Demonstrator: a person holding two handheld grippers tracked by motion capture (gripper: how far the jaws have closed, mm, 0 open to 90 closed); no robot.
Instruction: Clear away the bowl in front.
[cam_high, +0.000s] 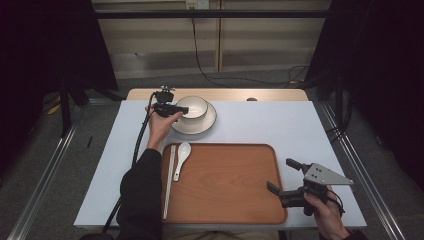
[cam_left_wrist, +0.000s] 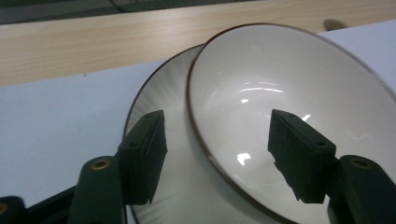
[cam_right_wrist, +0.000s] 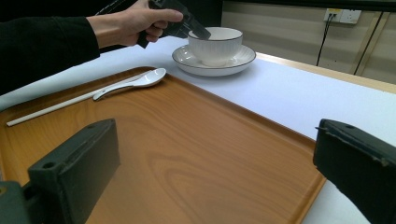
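Observation:
A white ribbed bowl (cam_high: 193, 105) (cam_left_wrist: 280, 84) (cam_right_wrist: 215, 46) stands on a white plate (cam_high: 205, 125) (cam_left_wrist: 156, 100) (cam_right_wrist: 243, 58) at the far middle of the table. My left gripper (cam_high: 182, 110) (cam_left_wrist: 217, 135) straddles the bowl's left rim, one jaw outside over the plate and one inside the bowl. It is open, with a gap on each side of the rim. My right gripper (cam_high: 280, 174) (cam_right_wrist: 215, 144) is held wide open at the right front corner of the wooden tray (cam_high: 225, 190) (cam_right_wrist: 187, 140), with nothing between its jaws.
On the tray's left side lie a white spoon (cam_high: 182, 155) (cam_right_wrist: 140, 80) and a pair of white chopsticks (cam_high: 170, 180) (cam_right_wrist: 51, 108). The white table (cam_high: 280, 125) ends in a wooden strip (cam_high: 220, 94) at the back. A black cable (cam_high: 137, 145) trails from my left gripper.

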